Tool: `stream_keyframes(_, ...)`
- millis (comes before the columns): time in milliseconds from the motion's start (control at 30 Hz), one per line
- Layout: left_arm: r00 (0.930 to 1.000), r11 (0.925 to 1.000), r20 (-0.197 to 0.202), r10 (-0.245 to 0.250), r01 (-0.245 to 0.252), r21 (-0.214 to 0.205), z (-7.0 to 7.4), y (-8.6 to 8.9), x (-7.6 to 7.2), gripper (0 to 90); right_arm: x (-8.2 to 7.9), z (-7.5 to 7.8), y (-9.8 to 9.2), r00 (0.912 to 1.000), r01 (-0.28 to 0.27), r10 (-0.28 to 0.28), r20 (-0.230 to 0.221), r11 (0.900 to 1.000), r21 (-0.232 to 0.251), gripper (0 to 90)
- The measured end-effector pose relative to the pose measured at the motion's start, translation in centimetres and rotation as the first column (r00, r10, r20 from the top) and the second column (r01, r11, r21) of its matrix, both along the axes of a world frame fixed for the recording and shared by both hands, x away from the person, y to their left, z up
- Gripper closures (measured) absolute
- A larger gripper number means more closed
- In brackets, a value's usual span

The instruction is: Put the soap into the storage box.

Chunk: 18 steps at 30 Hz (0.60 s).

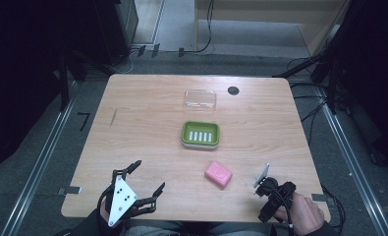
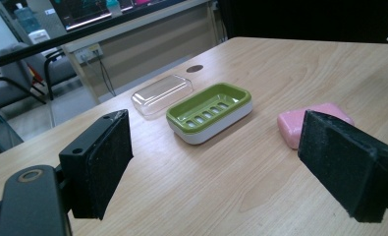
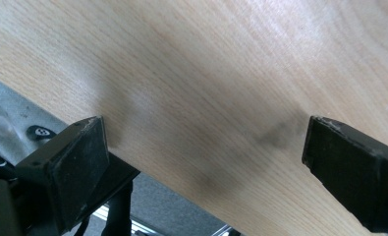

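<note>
High view puts the pink soap bar (image 1: 218,174) on the wooden surface (image 1: 142,103), at about 10 o'clock from the right tool (image 1: 266,181) and near it, while the left tool (image 1: 147,178) sits well apart from the bar, which lies toward 3 o'clock of it. The right hand is the nearer one, so I judge the pick falls to it. The bar's long axis runs slantwise, from 10 to 4 o'clock, so the jaws would have to straddle its short sides. From the bar, the green soap dish (image 1: 200,133) lies near at 11 o'clock, and the clear lid (image 1: 200,99) rests beyond at 12. Both tools stand spread with nothing between their pads; the left gripper view shows the soap (image 2: 299,120) beside its right pad.
</note>
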<state>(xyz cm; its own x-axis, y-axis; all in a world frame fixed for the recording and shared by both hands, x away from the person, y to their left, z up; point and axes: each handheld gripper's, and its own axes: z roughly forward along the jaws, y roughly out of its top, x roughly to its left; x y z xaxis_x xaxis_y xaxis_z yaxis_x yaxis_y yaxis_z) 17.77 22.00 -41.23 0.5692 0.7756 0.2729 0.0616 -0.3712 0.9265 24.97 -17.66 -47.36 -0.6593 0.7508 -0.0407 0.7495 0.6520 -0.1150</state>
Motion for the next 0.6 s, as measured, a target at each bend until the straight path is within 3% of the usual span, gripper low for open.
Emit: stream_keyframes(600, 1.0, 1.0, -0.001, 0.004, -0.004, -0.002, 0.0, 0.0, -0.1, 13.6, 0.3, 0.4, 1.6, 0.9974, -0.054, 0.054, 0.047, 0.9985, -0.011, 4.2)
